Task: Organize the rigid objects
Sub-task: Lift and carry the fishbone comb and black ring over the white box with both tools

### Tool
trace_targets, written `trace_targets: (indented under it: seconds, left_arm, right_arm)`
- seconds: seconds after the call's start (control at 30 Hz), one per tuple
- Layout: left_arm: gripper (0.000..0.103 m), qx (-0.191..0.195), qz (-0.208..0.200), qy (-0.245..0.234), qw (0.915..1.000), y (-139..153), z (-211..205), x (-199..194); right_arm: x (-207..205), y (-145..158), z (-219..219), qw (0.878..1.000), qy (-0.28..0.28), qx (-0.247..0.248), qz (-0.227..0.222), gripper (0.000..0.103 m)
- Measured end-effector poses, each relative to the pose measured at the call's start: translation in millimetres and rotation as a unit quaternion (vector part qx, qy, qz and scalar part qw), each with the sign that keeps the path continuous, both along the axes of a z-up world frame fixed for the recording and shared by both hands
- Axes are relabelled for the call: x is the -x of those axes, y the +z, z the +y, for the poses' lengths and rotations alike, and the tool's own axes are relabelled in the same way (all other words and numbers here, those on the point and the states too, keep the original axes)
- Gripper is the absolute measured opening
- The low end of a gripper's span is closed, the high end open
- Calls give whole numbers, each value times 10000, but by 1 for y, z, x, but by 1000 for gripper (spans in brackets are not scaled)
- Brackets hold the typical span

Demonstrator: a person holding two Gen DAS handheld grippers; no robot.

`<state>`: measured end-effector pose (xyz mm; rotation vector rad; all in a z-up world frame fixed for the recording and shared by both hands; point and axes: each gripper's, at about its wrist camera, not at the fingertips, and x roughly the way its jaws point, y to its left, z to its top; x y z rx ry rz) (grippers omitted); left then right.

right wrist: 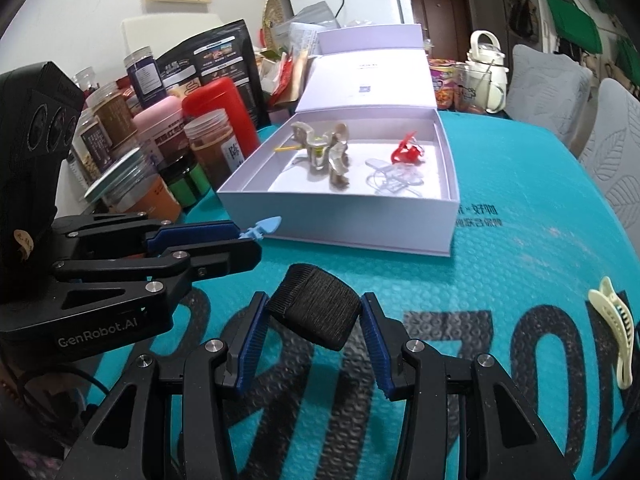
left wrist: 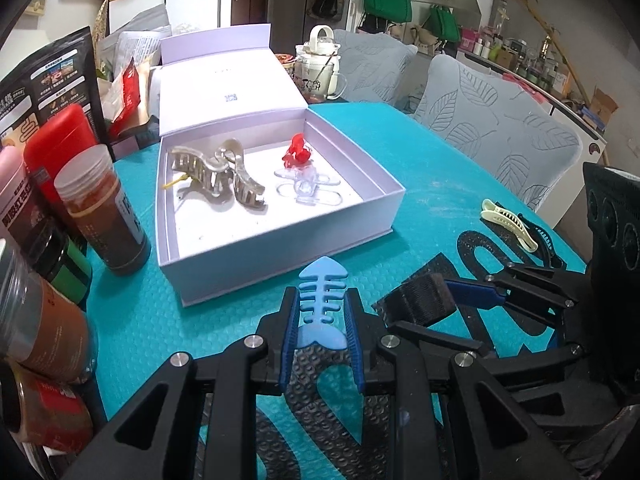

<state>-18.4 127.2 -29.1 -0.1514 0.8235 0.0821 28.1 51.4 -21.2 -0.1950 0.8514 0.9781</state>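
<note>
My left gripper (left wrist: 322, 300) is shut on a light blue fishbone-shaped clip (left wrist: 322, 292), held just in front of the open lilac box (left wrist: 280, 236). In the right wrist view the left gripper (right wrist: 244, 236) shows at the left with the blue clip (right wrist: 262, 227) poking out toward the box (right wrist: 340, 220). My right gripper (right wrist: 314, 312) is shut on a black ribbed roll (right wrist: 316, 304), also seen beside me in the left wrist view (left wrist: 420, 298). Inside the box lie a beige claw clip (left wrist: 218, 174), a red clip (left wrist: 297, 152) and a clear clip (left wrist: 308, 188).
Jars and bottles (left wrist: 104, 208) crowd the table's left side, with a black pouch (left wrist: 52, 80) behind. A cream clip (left wrist: 510, 222) on a dark clip lies on the teal mat (left wrist: 420, 184) at the right. A kettle (left wrist: 322, 64) and chairs (left wrist: 492, 128) stand behind.
</note>
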Motion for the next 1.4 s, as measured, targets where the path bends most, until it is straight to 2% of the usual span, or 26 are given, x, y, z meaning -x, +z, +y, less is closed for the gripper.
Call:
trace_targets:
  seconds: [0.8,1.4]
  left_arm:
    - [22,-175,-733,-161,9970,60,25,-48]
    - [22,-233,-957,-67,9951,77,56,-103]
  right_arm:
    - [-56,61,32,9985,-72,-71,-547,46]
    - [-115,79,58,9963,-127,-118,-842,46]
